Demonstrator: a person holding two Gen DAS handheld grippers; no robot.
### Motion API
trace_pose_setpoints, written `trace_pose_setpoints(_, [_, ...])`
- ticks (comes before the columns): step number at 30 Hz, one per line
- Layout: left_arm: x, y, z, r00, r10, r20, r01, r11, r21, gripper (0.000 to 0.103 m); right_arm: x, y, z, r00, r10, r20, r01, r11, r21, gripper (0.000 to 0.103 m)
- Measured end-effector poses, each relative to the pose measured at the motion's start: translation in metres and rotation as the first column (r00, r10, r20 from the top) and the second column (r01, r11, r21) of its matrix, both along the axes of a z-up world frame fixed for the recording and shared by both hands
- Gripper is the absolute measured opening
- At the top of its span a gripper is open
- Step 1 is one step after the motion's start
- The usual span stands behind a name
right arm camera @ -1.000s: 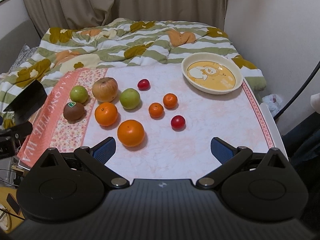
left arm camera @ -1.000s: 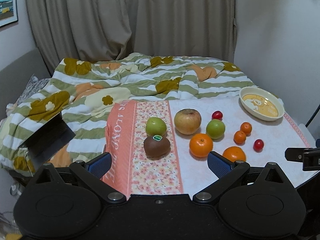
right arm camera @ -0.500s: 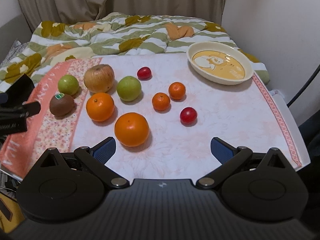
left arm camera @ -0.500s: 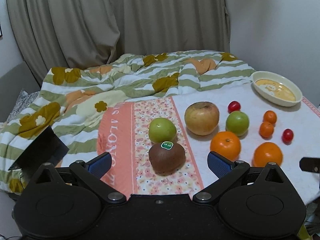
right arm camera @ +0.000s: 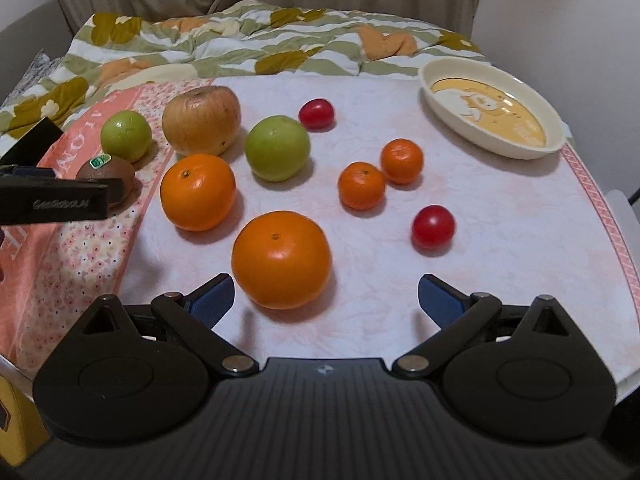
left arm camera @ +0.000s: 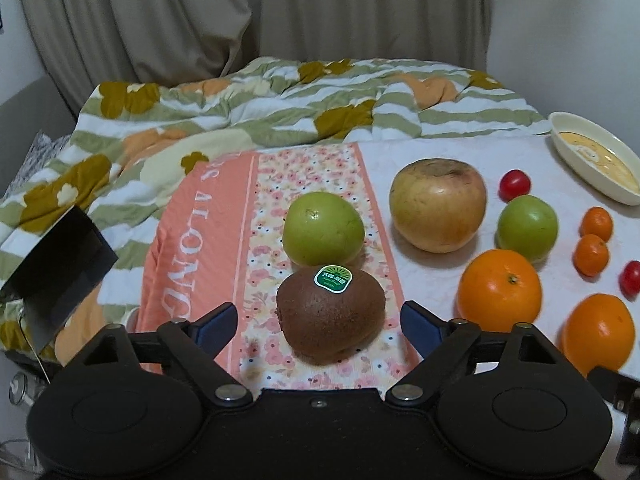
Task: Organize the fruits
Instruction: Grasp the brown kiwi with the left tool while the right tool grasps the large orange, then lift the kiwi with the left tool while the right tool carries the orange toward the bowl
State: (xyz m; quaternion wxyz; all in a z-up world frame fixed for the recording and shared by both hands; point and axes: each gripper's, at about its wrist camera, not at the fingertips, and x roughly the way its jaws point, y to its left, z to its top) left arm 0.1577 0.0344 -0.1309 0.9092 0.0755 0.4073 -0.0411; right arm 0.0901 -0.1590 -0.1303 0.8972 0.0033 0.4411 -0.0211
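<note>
My left gripper (left arm camera: 320,322) is open, its blue pads on either side of a brown kiwi (left arm camera: 331,314) with a green sticker, not touching it. Behind the kiwi sits a green apple (left arm camera: 323,229), then a large yellow-brown apple (left arm camera: 438,205). My right gripper (right arm camera: 326,300) is open and empty, just in front of a large orange (right arm camera: 281,265). A second orange (right arm camera: 197,192), a second green apple (right arm camera: 277,148), two mandarins (right arm camera: 362,185) and two red tomatoes (right arm camera: 433,227) lie on the table. The left gripper's finger (right arm camera: 54,204) shows by the kiwi (right arm camera: 106,172).
A cream oval dish (right arm camera: 494,109) stands at the table's back right. A pink floral cloth (left arm camera: 276,216) covers the left part of the table. A striped flowered duvet (left arm camera: 248,108) lies behind. A black flat object (left arm camera: 60,264) sits at the left.
Both grippers have moved forward and lower toward the table. The left one has closed in around the kiwi, the right one on the near orange. No fruit has moved.
</note>
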Motion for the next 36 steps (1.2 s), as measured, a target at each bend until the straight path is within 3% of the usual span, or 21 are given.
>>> trace_pose_setpoints(5, [0.011, -0.006, -0.007, 1.000, 0.020, -0.019, -0.020, 1.000, -0.004, 0.081, 0.006, 0.004, -0.005, 1.000, 0.027, 0.003, -0.027, 1.000, 0.009, 0.103])
trace_pose_setpoints(8, [0.015, -0.010, -0.010, 0.999, 0.036, -0.023, -0.036, 0.999, -0.003, 0.070, 0.010, 0.006, -0.007, 0.999, 0.043, -0.001, -0.043, 0.999, 0.011, 0.103])
trace_pose_setpoints(16, [0.015, -0.009, -0.009, 0.999, 0.034, -0.022, -0.034, 0.999, -0.010, 0.069, 0.015, 0.009, -0.011, 0.996, 0.085, -0.015, -0.085, 0.996, 0.008, 0.103])
trace_pose_setpoints(28, [-0.004, 0.000, -0.006, 0.999, 0.045, -0.024, -0.045, 0.999, -0.030, 0.069, 0.021, 0.011, -0.016, 0.993, 0.116, -0.013, -0.116, 0.993, 0.014, 0.084])
trace_pose_setpoints(30, [-0.009, 0.001, -0.005, 0.999, 0.044, -0.022, -0.045, 0.998, -0.036, 0.068, 0.022, 0.013, -0.016, 0.991, 0.133, -0.014, -0.132, 0.991, 0.022, 0.075])
trace_pose_setpoints(36, [-0.025, 0.001, 0.007, 0.999, 0.033, -0.003, -0.033, 0.998, -0.059, 0.068, 0.020, 0.014, -0.013, 0.991, 0.132, -0.019, -0.131, 0.991, 0.021, 0.075])
